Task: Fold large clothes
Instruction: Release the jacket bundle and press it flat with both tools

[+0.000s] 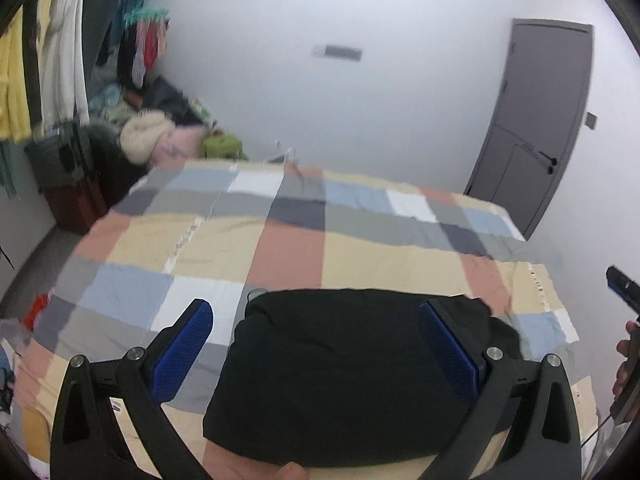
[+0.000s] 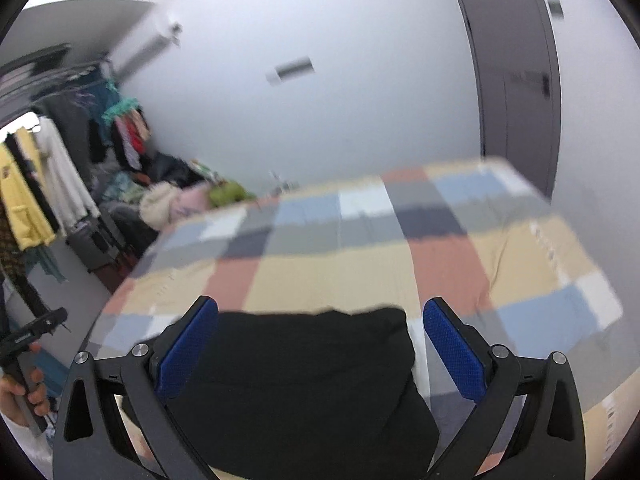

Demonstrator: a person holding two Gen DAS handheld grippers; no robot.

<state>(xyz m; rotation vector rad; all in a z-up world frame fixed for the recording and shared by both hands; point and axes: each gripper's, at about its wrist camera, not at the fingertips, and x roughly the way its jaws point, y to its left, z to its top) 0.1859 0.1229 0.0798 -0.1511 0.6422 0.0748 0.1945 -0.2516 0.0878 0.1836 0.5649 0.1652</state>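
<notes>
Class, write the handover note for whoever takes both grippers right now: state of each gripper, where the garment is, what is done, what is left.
Left gripper: open, empty, above the black garment.
Right gripper: open, empty, above the same garment.
Garment: lies in a compact folded bundle at the near edge of the bed with the checked bedspread; neither gripper touches it.
Done: the garment looks already folded into a bundle.
Left: probably tidy it or set it aside, then take the next piece; more clothes are heaped beyond the bed's far left corner and hang on a rack.
</notes>
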